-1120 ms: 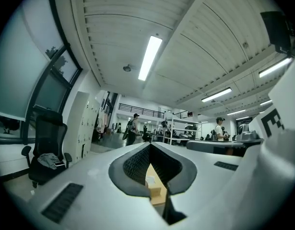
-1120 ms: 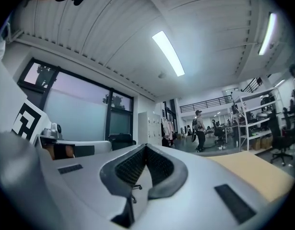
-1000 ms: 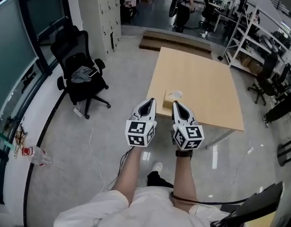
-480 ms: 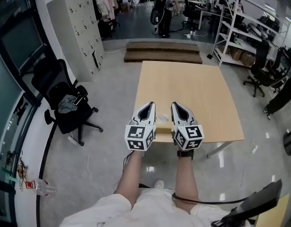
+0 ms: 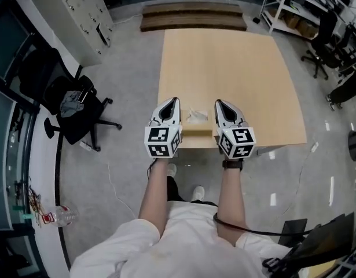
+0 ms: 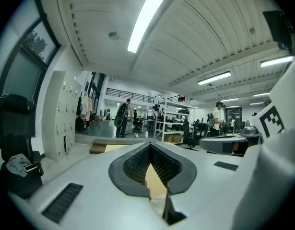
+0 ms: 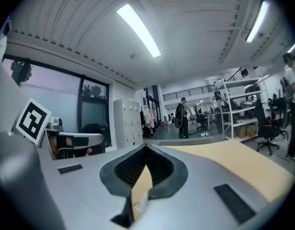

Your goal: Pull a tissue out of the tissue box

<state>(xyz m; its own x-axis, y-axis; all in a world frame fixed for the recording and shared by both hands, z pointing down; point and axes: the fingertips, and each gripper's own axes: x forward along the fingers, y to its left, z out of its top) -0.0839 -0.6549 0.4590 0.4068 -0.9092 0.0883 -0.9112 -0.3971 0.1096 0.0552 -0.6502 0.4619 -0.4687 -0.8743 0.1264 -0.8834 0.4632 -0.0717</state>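
Note:
A tan tissue box lies at the near edge of the wooden table, and a white tissue sticks up from its top. My left gripper hovers just left of the box and my right gripper just right of it. Both point forward over the table edge, apart from the box. In the left gripper view the left gripper's tips meet with nothing held. In the right gripper view the right gripper is shut and empty too. A bit of white tissue shows low through its gap.
A black office chair with clothes on it stands on the floor at the left, beside grey lockers. Wooden steps lie beyond the table's far end. Shelves and chairs line the right side. A bottle lies on the floor.
The table and tissue box have come much closer. Both grippers have moved forward and a little down, and now flank the box at the table's near edge. Both stay shut.

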